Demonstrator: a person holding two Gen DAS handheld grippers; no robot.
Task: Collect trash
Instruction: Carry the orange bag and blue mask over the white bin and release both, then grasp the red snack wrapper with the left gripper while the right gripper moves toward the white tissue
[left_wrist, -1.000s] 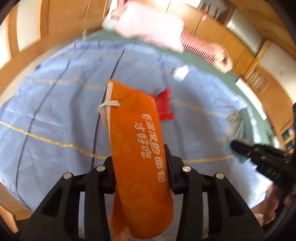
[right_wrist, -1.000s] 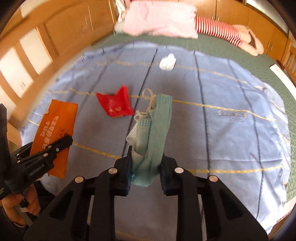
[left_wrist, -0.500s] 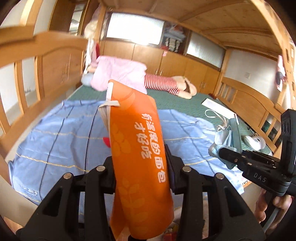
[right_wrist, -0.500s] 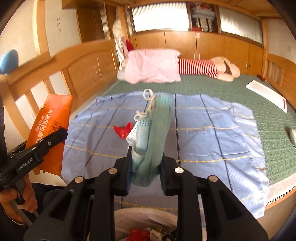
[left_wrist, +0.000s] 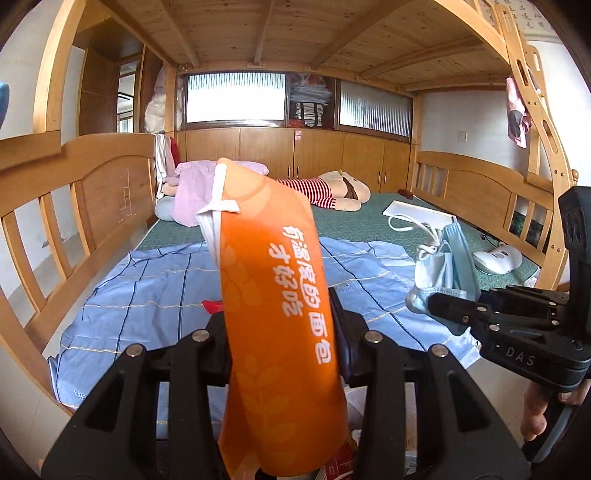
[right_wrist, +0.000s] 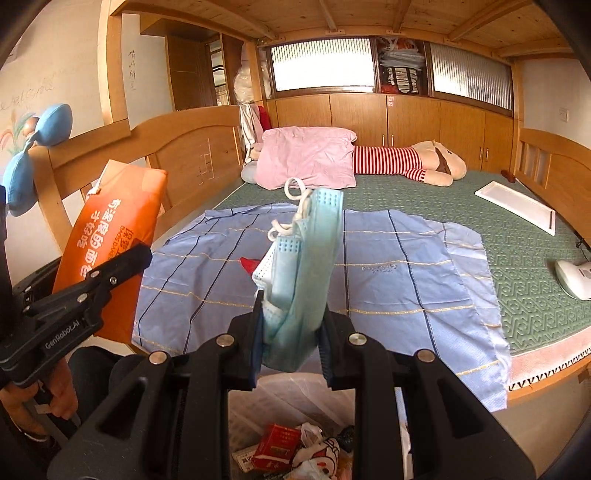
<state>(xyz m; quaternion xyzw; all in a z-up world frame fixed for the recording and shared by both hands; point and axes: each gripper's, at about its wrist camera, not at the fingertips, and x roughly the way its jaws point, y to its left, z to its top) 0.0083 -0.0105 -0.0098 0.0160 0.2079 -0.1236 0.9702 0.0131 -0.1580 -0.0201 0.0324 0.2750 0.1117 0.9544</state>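
Note:
My left gripper (left_wrist: 279, 332) is shut on an orange bread wrapper (left_wrist: 273, 288) with white print, which stands up between the jaws; the same orange bread wrapper (right_wrist: 110, 247) shows at the left of the right wrist view. My right gripper (right_wrist: 290, 332) is shut on a crumpled blue face mask (right_wrist: 303, 266) with white ear loops, and this blue face mask (left_wrist: 443, 266) also appears at the right of the left wrist view. Below the right gripper lies a trash bin (right_wrist: 295, 402) lined with a white bag and holding several scraps. A red wrapper (right_wrist: 249, 264) stays on the blue sheet.
A blue checked sheet (right_wrist: 388, 266) covers the near part of a green mattress (right_wrist: 524, 280). A pink pillow (right_wrist: 306, 160), a striped plush toy (right_wrist: 406, 162), a white tray (right_wrist: 517, 206) and a white device (right_wrist: 574, 277) lie further back. Wooden bed rails (left_wrist: 92, 206) flank both sides.
Both grippers have lifted and drawn back from the bed with their loads. The views swung from the sheet up to the room, and the trash bin came into sight below.

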